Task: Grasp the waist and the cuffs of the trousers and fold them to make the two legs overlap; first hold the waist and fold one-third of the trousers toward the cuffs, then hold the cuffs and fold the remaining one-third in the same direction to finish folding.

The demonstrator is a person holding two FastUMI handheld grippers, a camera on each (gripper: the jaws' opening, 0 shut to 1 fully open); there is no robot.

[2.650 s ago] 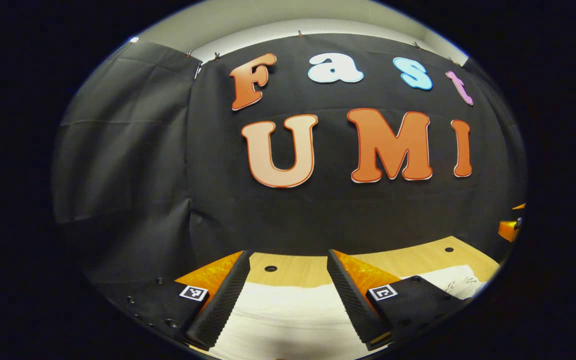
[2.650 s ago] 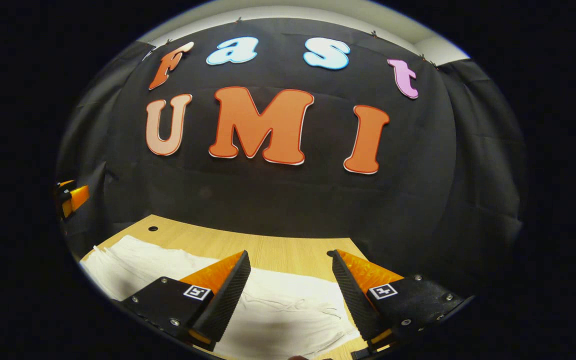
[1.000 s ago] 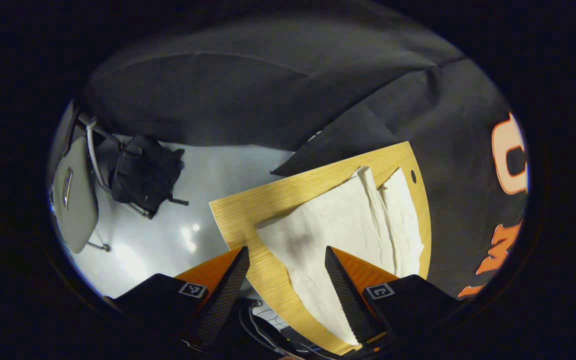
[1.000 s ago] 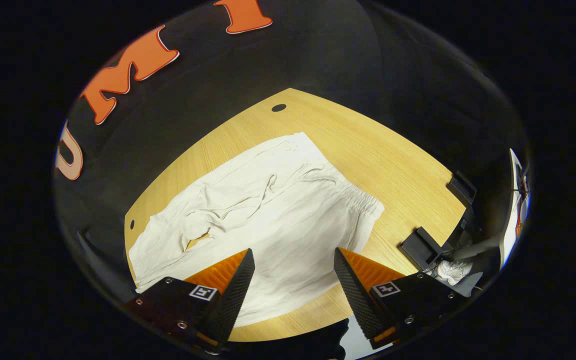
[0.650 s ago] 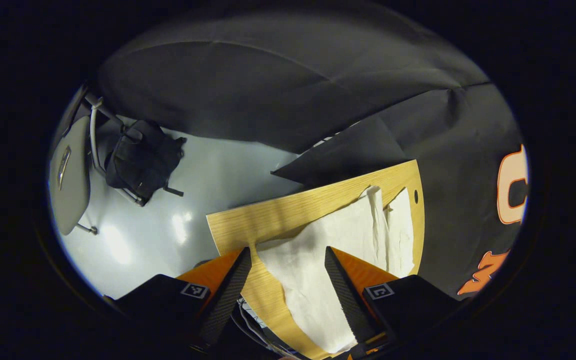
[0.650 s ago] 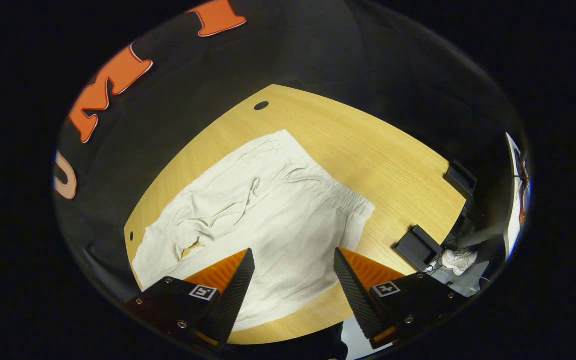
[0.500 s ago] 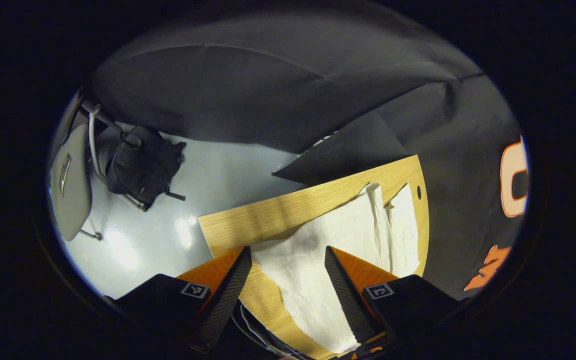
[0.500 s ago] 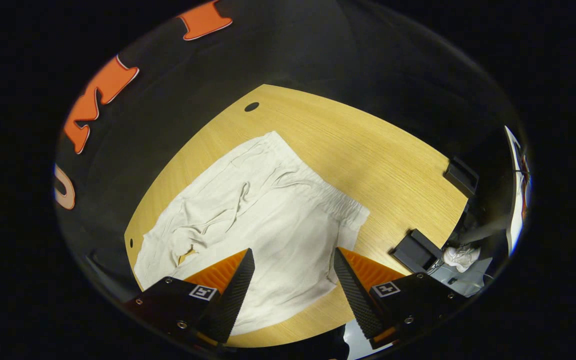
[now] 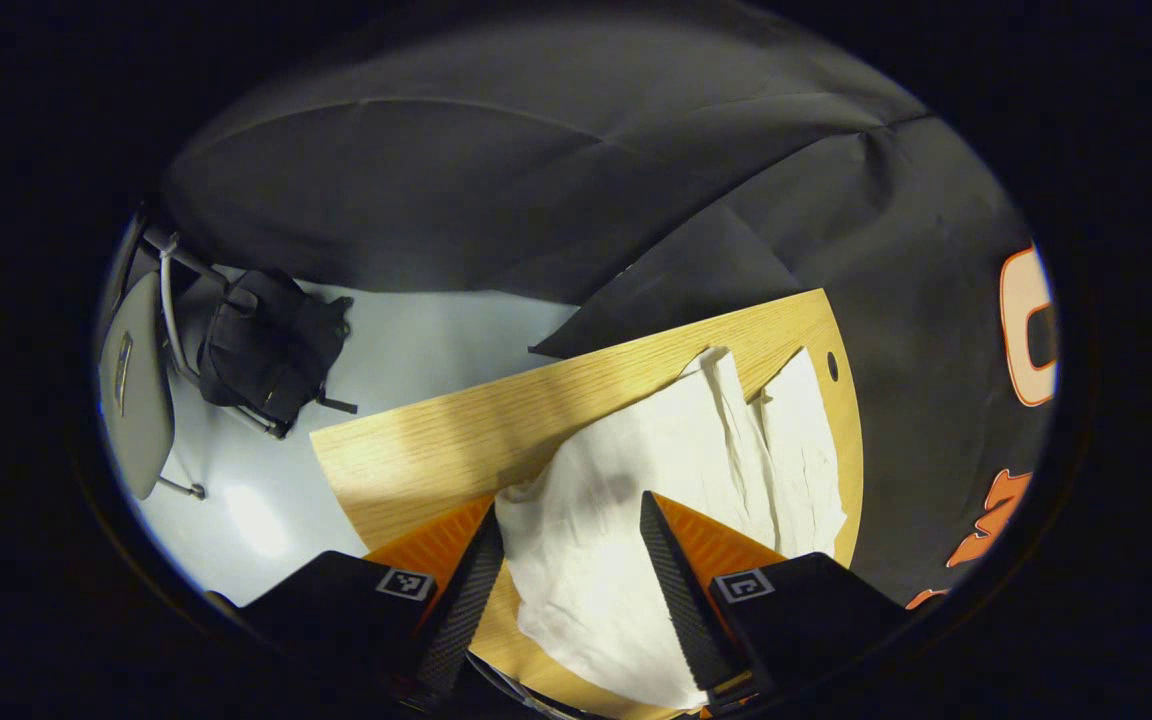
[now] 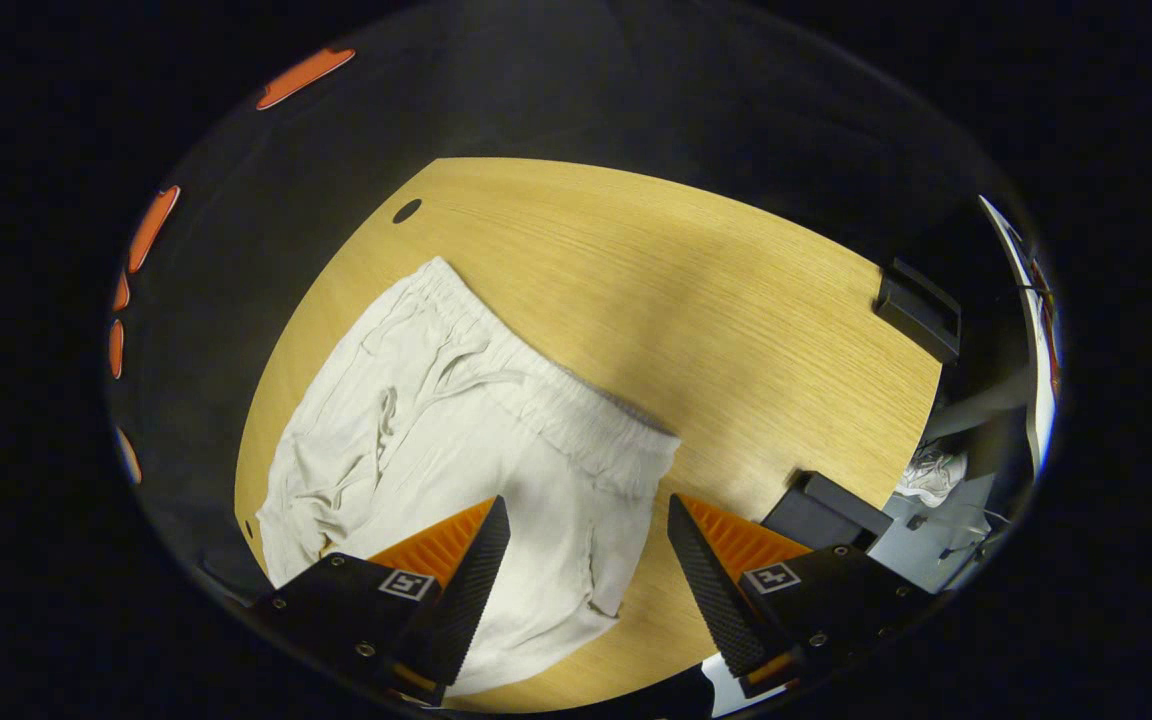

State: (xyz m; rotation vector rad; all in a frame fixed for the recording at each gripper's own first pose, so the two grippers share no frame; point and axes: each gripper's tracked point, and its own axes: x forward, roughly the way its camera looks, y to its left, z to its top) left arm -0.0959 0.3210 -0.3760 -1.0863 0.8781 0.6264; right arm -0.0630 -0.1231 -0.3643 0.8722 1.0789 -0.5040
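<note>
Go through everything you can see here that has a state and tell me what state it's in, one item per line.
trousers: spread flat on the table, legs side by side and not yet overlapped, unfolded, some wrinkles
waist: elastic band lying on the table, ungrasped
left gripper: open, over a leg end of the trousers
right gripper: open, over the trousers near the waist
table: bearing the trousers
backpack: hung on a chair on the floor

Both the left gripper [image 9: 566, 560] and the right gripper [image 10: 586, 560] point downward, jaws spread apart, fingers gripping nothing.
</note>
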